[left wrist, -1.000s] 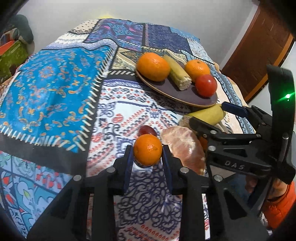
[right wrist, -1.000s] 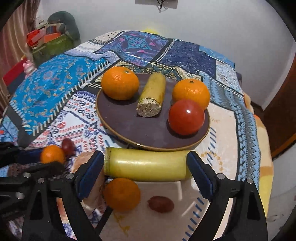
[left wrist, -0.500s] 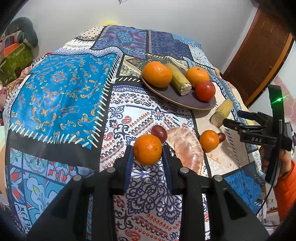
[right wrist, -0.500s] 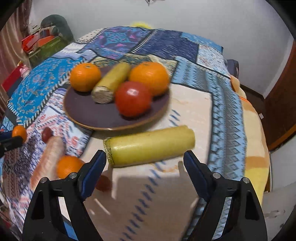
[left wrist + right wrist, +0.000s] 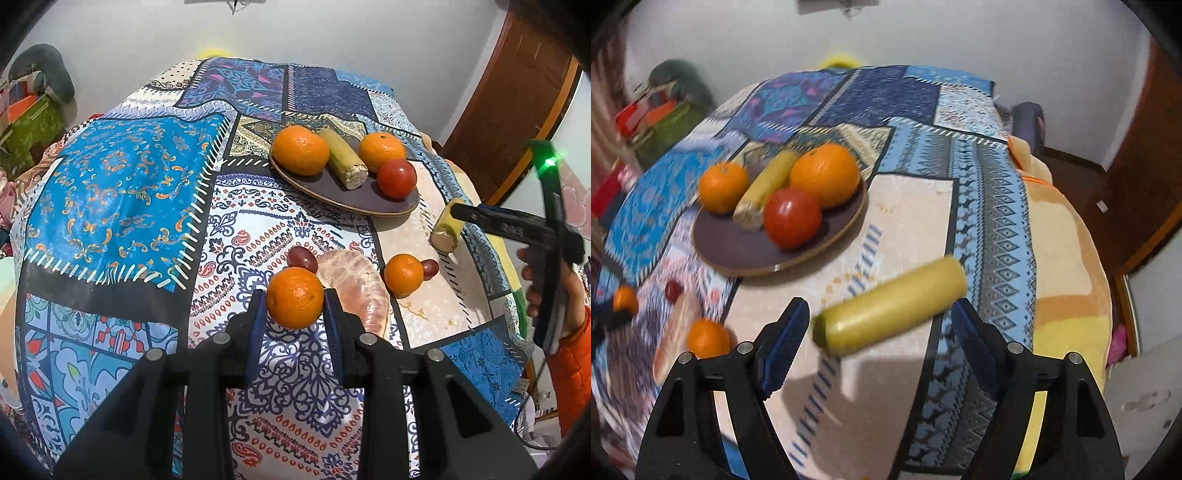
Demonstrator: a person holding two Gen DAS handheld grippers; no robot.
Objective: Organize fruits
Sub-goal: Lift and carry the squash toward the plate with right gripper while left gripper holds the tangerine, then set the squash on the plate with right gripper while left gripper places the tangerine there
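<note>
- Since a second ago, both grippers have risen and drawn back from the plate (image 5: pixel 373 206); the right gripper (image 5: pixel 879 328) has swung rightward, so the plate now sits at the upper left of its view rather than straight ahead.
- Left gripper (image 5: pixel 295 317) stays clenched on a small orange (image 5: pixel 294 297), one pad pressed to each side, held above the patterned cloth (image 5: pixel 122 192) on the near side of the plate.
- Right gripper's jaws are spread wide, and a yellow-green cane piece (image 5: pixel 890 306) lies across the gap between them; the view is blurred, and I cannot tell whether the pads touch its ends.
- From the left wrist view, that cane piece (image 5: pixel 447 230) shows to the right of the plate, just beside its rim, with the right gripper's finger across it.
- On the plate rest two oranges (image 5: pixel 300 155), a shorter cane piece (image 5: pixel 343 158) between them, and a red tomato (image 5: pixel 397 178) at the near right edge.
- Near the plate on the cloth lie a peeled pomelo segment (image 5: pixel 354 288), another orange (image 5: pixel 403 275) touching a dark red grape (image 5: pixel 429 268), and a second grape (image 5: pixel 302 259) just behind the held orange.
</note>
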